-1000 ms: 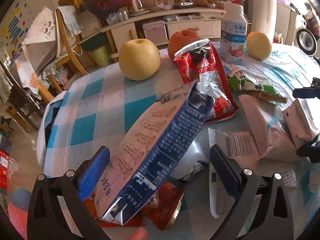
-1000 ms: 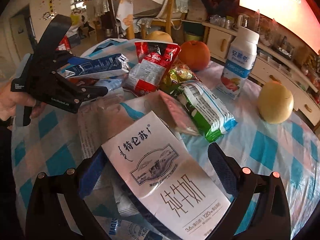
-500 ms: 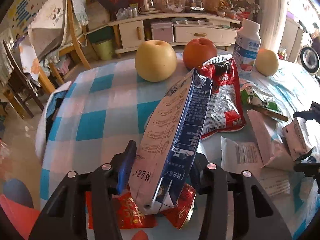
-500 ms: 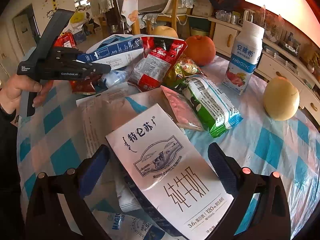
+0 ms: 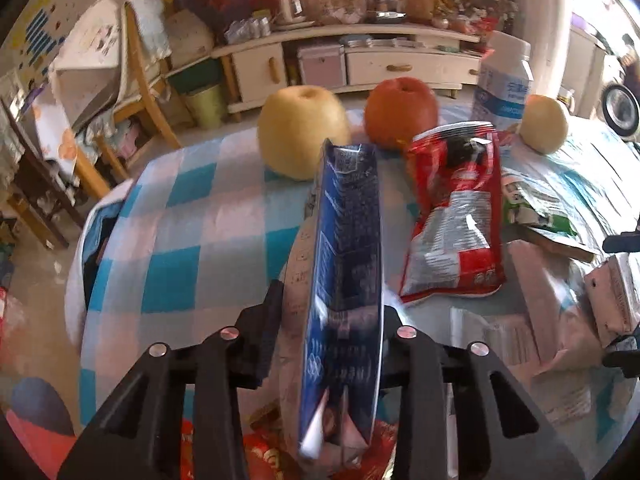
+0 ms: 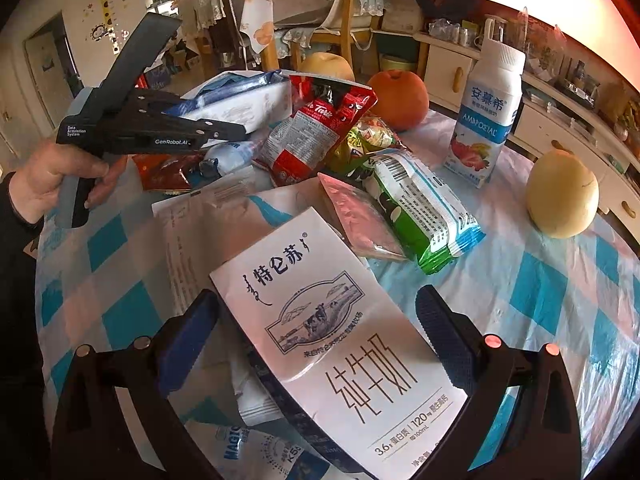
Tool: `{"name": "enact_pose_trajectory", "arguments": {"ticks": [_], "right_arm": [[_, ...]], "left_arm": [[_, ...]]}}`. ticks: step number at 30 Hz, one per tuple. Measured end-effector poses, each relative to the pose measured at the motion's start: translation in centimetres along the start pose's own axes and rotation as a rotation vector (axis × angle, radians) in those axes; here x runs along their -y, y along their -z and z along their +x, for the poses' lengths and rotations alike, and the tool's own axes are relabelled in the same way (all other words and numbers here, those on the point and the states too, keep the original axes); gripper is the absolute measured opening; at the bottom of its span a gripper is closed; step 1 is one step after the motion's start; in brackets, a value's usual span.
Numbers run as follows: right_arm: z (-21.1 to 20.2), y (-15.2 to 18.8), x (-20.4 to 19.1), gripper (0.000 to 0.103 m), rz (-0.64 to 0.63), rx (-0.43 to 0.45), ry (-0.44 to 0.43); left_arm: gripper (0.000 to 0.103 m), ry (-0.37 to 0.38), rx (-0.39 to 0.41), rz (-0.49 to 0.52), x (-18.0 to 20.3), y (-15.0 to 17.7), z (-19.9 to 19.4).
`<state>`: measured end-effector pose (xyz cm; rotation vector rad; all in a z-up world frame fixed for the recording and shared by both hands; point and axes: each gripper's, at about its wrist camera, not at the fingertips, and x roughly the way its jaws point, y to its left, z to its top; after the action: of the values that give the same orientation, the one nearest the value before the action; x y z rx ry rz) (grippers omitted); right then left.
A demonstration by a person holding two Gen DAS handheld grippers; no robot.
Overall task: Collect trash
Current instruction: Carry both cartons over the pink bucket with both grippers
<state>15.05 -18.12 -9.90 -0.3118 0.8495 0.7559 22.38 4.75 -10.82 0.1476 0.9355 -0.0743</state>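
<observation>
Left wrist: left tongs closing on carton, edge-up.

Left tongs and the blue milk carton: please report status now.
Left tongs closing on flattened blue-and-white milk carton. Right tongs open over white milk carton. Red snack bag close beside.

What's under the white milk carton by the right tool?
Under the white carton lie a blue-and-white wrapper, another white packet and a large pale bag on the checked cloth. Whatever sits beneath its middle is hidden.
</observation>
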Motion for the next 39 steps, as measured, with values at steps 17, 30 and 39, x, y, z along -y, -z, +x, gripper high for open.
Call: {"name": "enact_pose_trajectory", "arguments": {"ticks": [17, 30, 39], "right_arm": [[0.1, 0.8, 1.4, 0.067, 0.036, -0.029, -0.032], [-2.6, -0.1, 1.3, 0.063, 0.062, 0.061, -0.049], [-4.9, -1.0, 0.0, 0.063, 0.076, 0.127, -0.022]], "left_arm": [[0.036, -0.012, 0.041, -0.009, -0.2, 0.6, -1.9], [0.036, 0.017, 0.117, -0.051, -1.3, 1.0, -5.1], [0.036, 0.017, 0.189, -0.084, -1.7, 1.7, -8.8]]}}
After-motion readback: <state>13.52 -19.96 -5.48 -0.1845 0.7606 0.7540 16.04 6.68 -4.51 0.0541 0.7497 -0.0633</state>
